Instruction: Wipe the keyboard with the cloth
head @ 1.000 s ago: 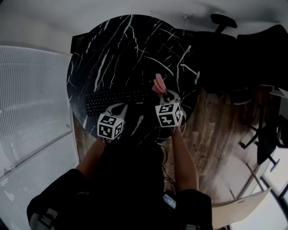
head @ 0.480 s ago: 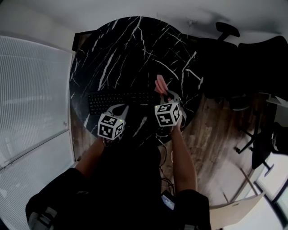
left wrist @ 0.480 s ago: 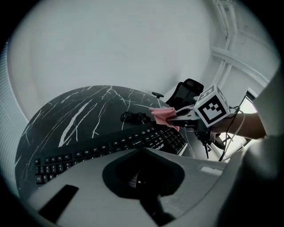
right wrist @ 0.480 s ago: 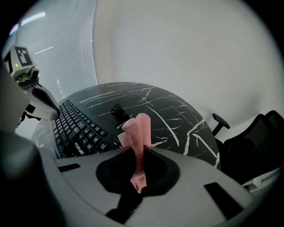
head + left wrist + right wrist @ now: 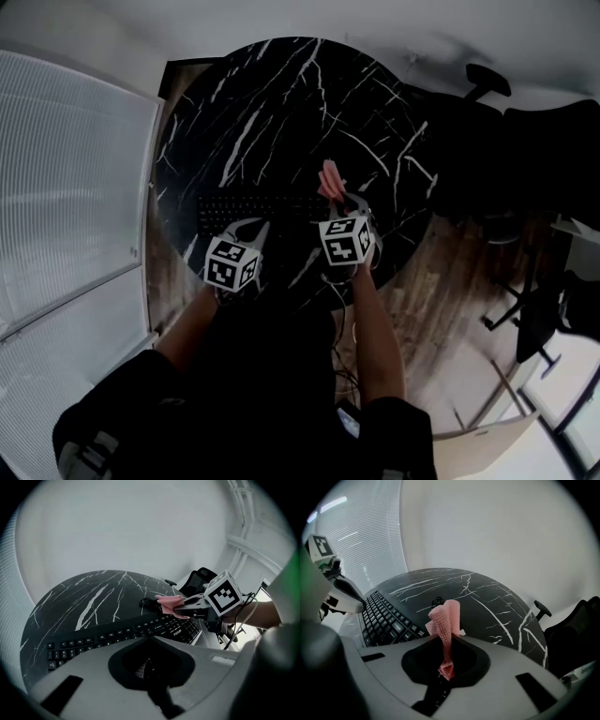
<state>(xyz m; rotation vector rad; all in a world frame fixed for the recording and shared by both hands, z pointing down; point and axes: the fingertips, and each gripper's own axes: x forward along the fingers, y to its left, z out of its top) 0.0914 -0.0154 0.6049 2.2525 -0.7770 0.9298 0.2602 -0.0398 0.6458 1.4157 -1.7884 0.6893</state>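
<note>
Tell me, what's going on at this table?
A person holds a gripper in each hand over a black marble table. The right gripper is clamped on a pink cloth, poised at the right end of a black keyboard. The left gripper, shut and empty, hovers by the keyboard's near edge.

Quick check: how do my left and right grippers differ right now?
The right gripper is shut on the pink cloth, which stands upright from it; the left gripper looks shut with nothing in it. The left gripper sits at the near edge of the keyboard, about midway along; the right gripper is at the keyboard's right end. Both point away from the person over the black marble table.
</note>
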